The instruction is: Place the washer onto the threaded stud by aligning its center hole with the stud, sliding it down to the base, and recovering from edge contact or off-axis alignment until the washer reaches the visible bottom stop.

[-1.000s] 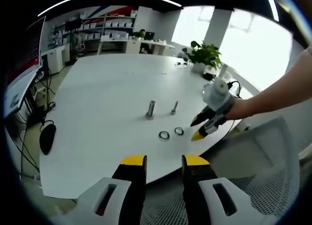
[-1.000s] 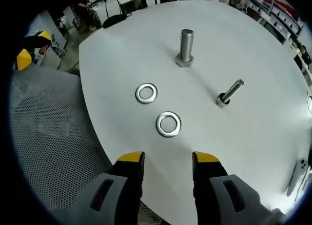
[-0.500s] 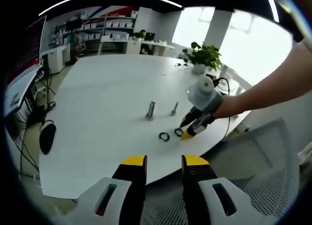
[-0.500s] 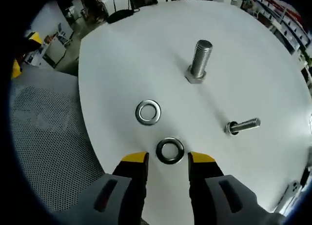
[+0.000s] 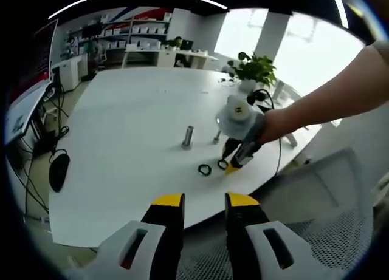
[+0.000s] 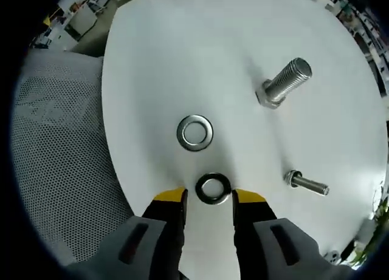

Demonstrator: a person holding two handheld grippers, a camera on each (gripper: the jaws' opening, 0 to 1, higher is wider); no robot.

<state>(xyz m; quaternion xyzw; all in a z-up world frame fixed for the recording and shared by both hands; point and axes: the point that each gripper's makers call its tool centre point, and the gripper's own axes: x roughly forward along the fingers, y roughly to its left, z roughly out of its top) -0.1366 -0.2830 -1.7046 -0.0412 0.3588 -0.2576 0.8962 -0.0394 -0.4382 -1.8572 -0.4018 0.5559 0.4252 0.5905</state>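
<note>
A thick threaded stud [image 6: 283, 84] [image 5: 188, 136] stands head-down on the white table [image 6: 200, 55]. A thinner bolt [image 6: 307, 184] [image 5: 217, 134] stands beside it. Two steel washers lie flat near the table edge: one [image 6: 194, 132] [image 5: 204, 169] farther in, the other [image 6: 213, 188] [image 5: 222, 164] between the yellow tips of my right gripper [image 6: 208, 197], which is open around it and pointing down at the table. In the left gripper view the right gripper [image 5: 233, 161] hangs over that washer, held by a person's hand [image 5: 273, 123]. My left gripper [image 5: 203, 200] is open and empty, off the table's near edge.
A grey mesh chair [image 6: 55, 140] [image 5: 316, 231] sits beside the table edge. A potted plant [image 5: 252, 67] stands at the table's far side, with cables near it. A dark mouse-shaped object [image 5: 59, 171] lies on the floor at the left.
The right gripper has tilted more steeply downward over the near washer, still straddling it. The left gripper has stayed put.
</note>
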